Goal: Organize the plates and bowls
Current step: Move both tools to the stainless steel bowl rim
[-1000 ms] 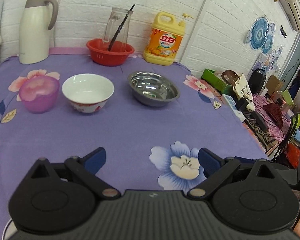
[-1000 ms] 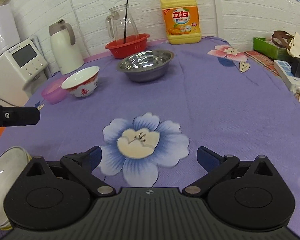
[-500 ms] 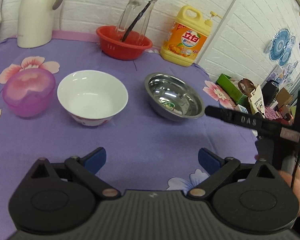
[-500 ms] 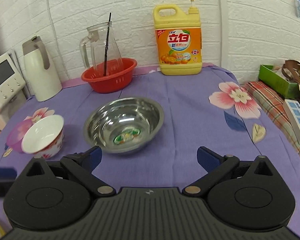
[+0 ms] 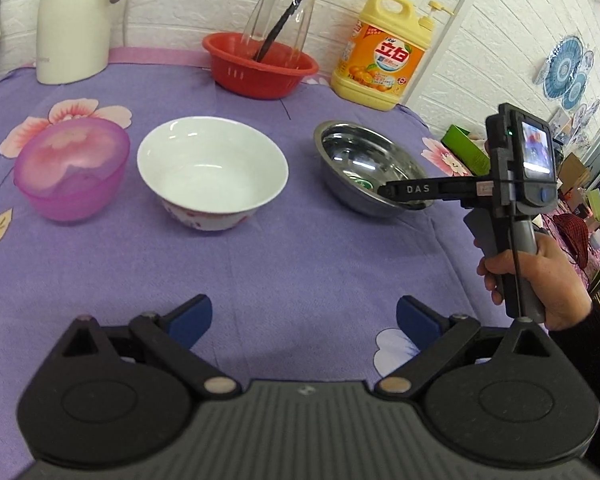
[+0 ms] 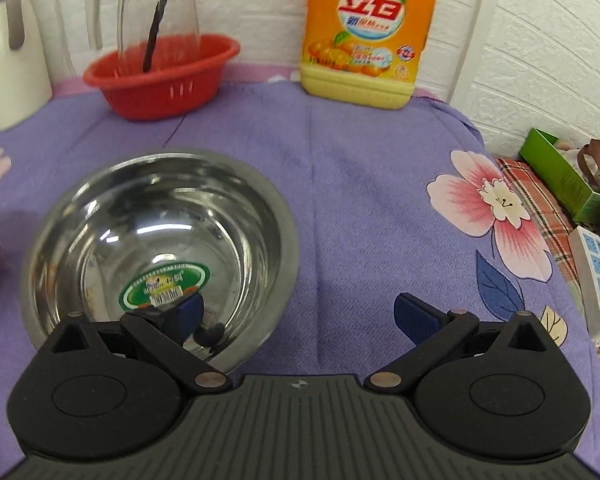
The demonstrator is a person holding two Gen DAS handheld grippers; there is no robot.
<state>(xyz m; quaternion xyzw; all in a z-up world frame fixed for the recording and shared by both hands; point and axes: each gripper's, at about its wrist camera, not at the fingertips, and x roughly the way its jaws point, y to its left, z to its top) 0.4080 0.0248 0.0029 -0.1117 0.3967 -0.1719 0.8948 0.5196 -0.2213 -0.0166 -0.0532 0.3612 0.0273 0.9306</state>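
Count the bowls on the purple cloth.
3, in a row: pink bowl left, white bowl middle, steel bowl right. The red basket behind isn't counted.

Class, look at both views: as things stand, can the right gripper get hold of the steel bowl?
Probably yes. The right gripper is open, with one of its jaws over the steel bowl's inside and the other outside the near rim. Nothing lies between them.
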